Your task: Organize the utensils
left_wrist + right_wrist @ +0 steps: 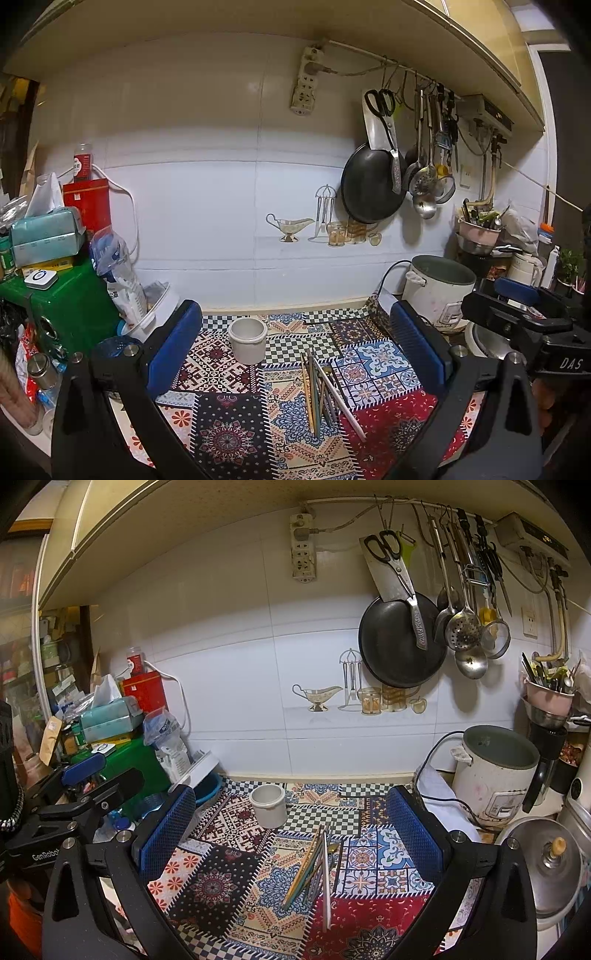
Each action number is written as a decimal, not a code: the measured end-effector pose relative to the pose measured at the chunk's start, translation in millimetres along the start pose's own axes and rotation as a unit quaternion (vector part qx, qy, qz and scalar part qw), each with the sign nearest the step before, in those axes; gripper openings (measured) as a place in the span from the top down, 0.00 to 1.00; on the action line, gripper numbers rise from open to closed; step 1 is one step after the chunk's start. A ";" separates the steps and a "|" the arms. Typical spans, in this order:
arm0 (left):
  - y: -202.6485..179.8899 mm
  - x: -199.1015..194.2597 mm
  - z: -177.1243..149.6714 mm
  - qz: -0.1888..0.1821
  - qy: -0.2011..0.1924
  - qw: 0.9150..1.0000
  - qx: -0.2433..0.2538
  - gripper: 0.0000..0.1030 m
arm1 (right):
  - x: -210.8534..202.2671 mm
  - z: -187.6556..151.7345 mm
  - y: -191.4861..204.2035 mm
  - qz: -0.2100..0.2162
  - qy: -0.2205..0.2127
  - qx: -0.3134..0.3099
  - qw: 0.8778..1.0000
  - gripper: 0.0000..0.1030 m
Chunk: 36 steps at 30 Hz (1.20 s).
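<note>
Both my grippers, left [295, 354] and right [291, 834], hang spread wide and empty; chopsticks [321, 395] bundle lies on patchwork mat [229, 435] dead ahead, long axis roughly 12-to-6, white cup [248, 340] at 11, neither hand clearly nearer.

- The chopsticks [320, 393] lie bunched and overlapping, so their number cannot be told.
- The cup's [248, 340] inside is out of sight.
- The patchwork mat [229, 882] runs off the bottom edge.
- The rice cooker's [437, 291] label print is too small to read.
</note>
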<state>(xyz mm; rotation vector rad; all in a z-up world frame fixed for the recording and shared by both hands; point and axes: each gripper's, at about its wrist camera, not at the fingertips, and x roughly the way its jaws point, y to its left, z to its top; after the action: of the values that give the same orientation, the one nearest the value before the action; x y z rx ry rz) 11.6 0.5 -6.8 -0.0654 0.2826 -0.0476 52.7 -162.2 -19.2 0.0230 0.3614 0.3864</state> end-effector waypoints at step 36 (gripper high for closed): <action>9.9 87.3 -28.3 0.041 0.089 0.995 -0.029 0.01 | 72.8 -31.9 -33.1 -0.039 0.102 0.008 0.994 0.00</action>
<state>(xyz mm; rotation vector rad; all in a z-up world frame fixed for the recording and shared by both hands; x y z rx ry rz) 87.8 3.8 -58.8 -0.1082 0.4651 0.0362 116.5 -167.2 -76.9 -0.0148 0.5661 0.3095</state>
